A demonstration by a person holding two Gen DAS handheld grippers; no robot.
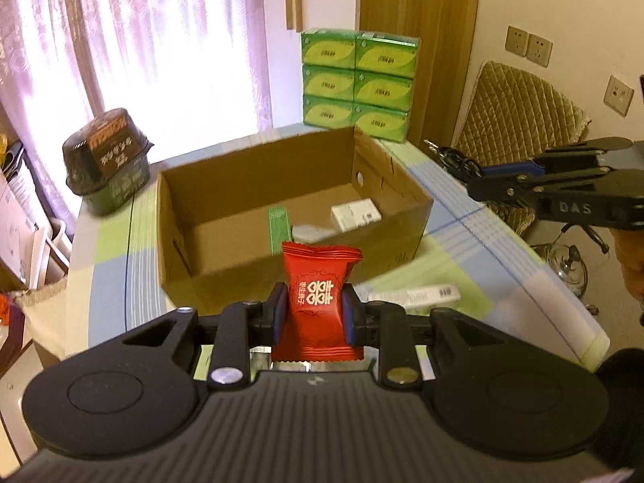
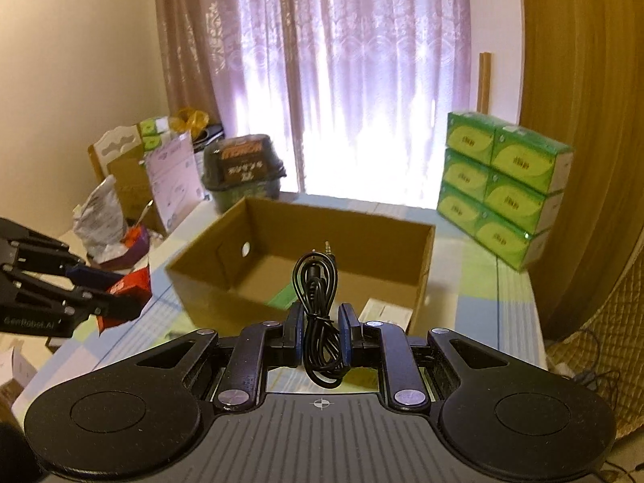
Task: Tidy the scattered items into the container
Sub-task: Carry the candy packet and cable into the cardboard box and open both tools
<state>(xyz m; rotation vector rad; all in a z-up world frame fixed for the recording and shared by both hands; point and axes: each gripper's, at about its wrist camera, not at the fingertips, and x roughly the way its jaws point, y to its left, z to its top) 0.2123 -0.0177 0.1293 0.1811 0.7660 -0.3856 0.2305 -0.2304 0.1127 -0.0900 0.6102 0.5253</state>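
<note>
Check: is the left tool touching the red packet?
Touching. Left wrist view shows the left tool with both pads pressed against the red packet.

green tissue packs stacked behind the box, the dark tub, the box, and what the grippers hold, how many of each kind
green tissue packs: 6
dark tub: 1
cardboard box: 1
red snack packet, held by the left gripper: 1
black coiled cable, held by the right gripper: 1
total: 10
</note>
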